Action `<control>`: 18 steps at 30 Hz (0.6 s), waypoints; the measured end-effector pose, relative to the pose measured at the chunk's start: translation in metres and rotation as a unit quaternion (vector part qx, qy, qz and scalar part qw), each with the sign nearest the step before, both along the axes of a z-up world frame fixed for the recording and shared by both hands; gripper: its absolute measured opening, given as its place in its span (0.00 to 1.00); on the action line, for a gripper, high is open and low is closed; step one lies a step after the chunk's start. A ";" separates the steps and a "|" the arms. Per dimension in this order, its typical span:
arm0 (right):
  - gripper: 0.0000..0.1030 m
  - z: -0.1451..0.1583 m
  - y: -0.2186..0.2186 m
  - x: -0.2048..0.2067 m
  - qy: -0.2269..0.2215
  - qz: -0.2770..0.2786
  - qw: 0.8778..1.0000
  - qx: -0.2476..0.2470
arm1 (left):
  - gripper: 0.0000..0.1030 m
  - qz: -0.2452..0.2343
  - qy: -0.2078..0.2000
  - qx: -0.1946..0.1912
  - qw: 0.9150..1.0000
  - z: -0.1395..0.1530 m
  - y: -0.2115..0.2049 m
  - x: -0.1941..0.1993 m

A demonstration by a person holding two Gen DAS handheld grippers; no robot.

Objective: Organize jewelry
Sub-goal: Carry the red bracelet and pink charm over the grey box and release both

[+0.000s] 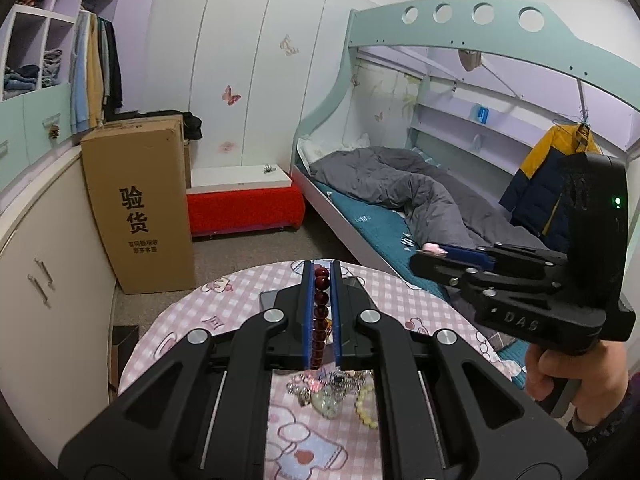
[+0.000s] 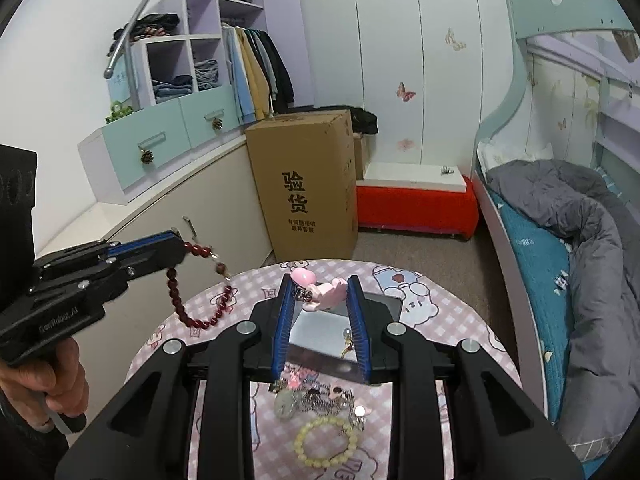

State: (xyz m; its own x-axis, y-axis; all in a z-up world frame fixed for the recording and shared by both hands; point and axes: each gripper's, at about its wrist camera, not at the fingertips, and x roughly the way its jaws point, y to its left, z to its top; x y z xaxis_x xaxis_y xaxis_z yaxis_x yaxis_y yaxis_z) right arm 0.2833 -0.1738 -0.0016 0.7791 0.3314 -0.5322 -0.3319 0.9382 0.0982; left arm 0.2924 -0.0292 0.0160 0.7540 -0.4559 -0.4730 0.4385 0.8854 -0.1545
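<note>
My left gripper (image 1: 322, 270) is shut on a dark red bead bracelet (image 1: 320, 308), whose beads run between the blue pads. In the right wrist view that bracelet (image 2: 196, 320) hangs as a loop from the left gripper (image 2: 178, 240), above the table's left edge. My right gripper (image 2: 320, 282) is shut on a pink ornament (image 2: 304, 278) that spans its fingertips. In the left wrist view the right gripper (image 1: 428, 254) holds that ornament (image 1: 434, 247) to the right of the table. A pile of jewelry (image 2: 312, 396) and a pale yellow bead bracelet (image 2: 326, 442) lie on the round pink-checked table (image 2: 432, 292).
A dark tray with a shiny inside (image 2: 320, 328) sits on the table beyond the pile. Behind the table stand a tall cardboard box (image 2: 308, 188) and a red bench (image 2: 416, 204). A bed with a grey quilt (image 2: 580, 240) is on the right, cabinets (image 2: 160, 208) on the left.
</note>
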 end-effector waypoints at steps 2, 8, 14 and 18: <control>0.24 -0.004 0.000 0.013 0.010 -0.002 1.000 0.001 | 0.07 -0.006 0.012 0.007 1.000 -0.003 -0.008 0.014; 0.24 -0.020 -0.002 0.048 0.044 -0.008 0.999 0.016 | 0.07 -0.008 0.046 0.013 0.999 -0.018 -0.023 0.048; 0.30 -0.043 -0.009 0.076 0.086 -0.024 0.995 0.043 | 0.08 0.020 0.091 0.041 0.995 -0.041 -0.034 0.083; 0.93 -0.047 -0.022 0.073 0.076 -0.064 0.993 0.062 | 0.09 0.045 0.122 0.052 0.990 -0.053 -0.028 0.093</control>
